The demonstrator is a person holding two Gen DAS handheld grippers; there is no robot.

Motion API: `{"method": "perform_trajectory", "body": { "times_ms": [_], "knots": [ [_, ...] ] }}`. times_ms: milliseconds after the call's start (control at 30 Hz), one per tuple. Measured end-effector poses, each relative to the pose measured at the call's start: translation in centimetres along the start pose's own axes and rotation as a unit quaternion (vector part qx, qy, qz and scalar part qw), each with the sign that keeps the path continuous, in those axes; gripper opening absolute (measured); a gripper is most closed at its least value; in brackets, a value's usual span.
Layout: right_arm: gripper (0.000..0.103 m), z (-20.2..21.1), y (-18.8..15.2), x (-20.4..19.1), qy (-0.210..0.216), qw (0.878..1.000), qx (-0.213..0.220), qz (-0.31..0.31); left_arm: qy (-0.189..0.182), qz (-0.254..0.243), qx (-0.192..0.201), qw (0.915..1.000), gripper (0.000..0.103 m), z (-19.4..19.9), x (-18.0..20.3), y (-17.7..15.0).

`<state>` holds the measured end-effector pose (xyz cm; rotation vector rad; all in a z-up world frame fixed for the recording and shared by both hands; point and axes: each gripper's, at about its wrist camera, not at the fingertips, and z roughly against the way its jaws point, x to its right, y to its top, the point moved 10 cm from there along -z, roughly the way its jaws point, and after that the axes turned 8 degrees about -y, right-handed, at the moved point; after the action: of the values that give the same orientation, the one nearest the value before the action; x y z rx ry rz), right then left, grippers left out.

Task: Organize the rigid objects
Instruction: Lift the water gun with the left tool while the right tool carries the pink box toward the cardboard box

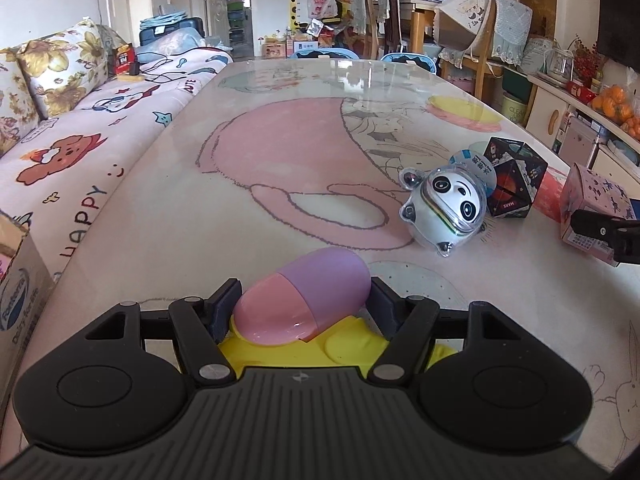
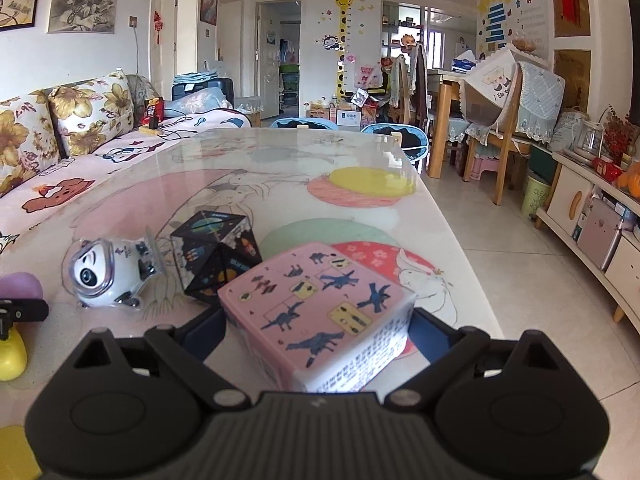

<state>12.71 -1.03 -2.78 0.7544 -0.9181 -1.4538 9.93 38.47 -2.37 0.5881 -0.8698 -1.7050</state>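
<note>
A: What takes up most of the left wrist view?
B: The table, filling the middle. The panda toy and the dark cube touch each other at centre right.
A: And the left gripper?
B: Bottom centre, its fingers pressed on both sides of the pink-and-purple capsule, which lies over a yellow toy.
A: The right gripper?
B: Bottom centre of its own view, pinching the pink box between both fingers, the cube just behind it.
</note>
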Motion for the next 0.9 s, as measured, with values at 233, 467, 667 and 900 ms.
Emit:
{"method": "perform_trajectory", "body": {
  "times_ms": [233, 467, 667, 900],
  "knots": [
    [0.096, 2.1, -0.9, -1.4, 0.005, 1.000, 0.002, -0.013, 0.017, 0.022, -0.001, 0.9996, 0.085, 1.2, -0.3, -0.9],
    [0.096, 3.9, -2.5, -2.9, 0.010, 1.000, -0.016, 0.003, 0.026, 0.031, 0.000, 0.9992, 0.084, 2.7, -0.3, -2.1],
    [0.077, 5.7, -3.8, -4.8, 0.014, 0.999, -0.026, 0.018, 0.023, 0.040, -0.004, 0.9989, 0.083, 3.7, -0.4, -3.1],
    [0.076, 7.8, -5.1, -6.2, 0.013, 0.999, -0.031, 0.019, 0.006, 0.069, -0.006, 0.9976, 0.080, 4.1, -0.6, -3.2]
  ]
}}
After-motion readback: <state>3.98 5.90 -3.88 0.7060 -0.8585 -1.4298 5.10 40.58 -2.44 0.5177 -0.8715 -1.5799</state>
